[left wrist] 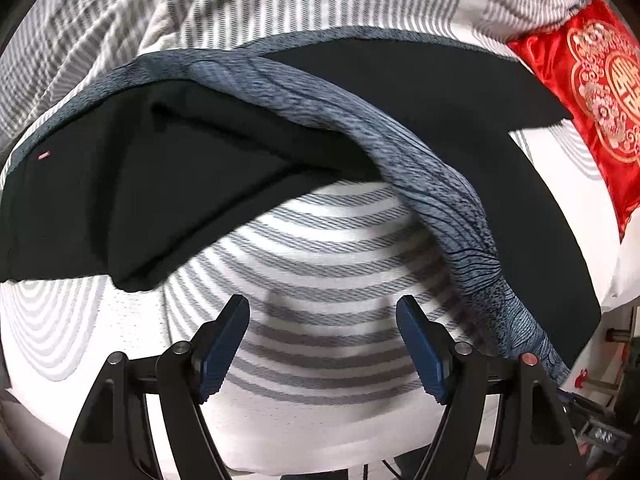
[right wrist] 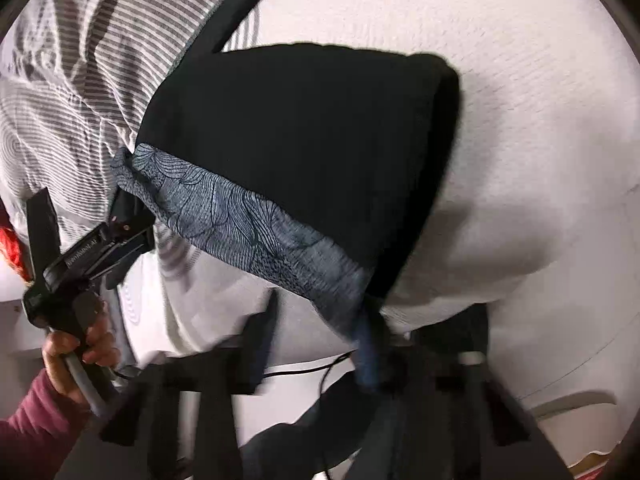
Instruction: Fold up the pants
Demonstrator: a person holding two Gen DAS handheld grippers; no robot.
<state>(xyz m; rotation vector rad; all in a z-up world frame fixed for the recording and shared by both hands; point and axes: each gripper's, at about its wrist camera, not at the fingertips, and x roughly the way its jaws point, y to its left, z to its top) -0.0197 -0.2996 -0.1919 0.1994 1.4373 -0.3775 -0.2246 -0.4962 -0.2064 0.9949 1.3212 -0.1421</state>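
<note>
Black pants (left wrist: 448,112) with a blue-grey patterned waistband (left wrist: 452,208) lie on the striped bed. In the left wrist view my left gripper (left wrist: 322,344) is open and empty above the bedsheet, just in front of the pants' raised edge. In the right wrist view the pants (right wrist: 304,132) are folded over, the waistband (right wrist: 256,232) running toward my blurred right gripper (right wrist: 320,344), whose fingers stand apart with the waistband end draped at the right finger. The left gripper's body (right wrist: 92,248) shows at the left of the right wrist view, held by a hand.
A grey-and-white striped duvet (left wrist: 280,4) covers the bed (right wrist: 520,120). A red embroidered cushion (left wrist: 600,92) lies at the right. The bed's edge and dark cables (right wrist: 304,372) are near the bottom of the right wrist view.
</note>
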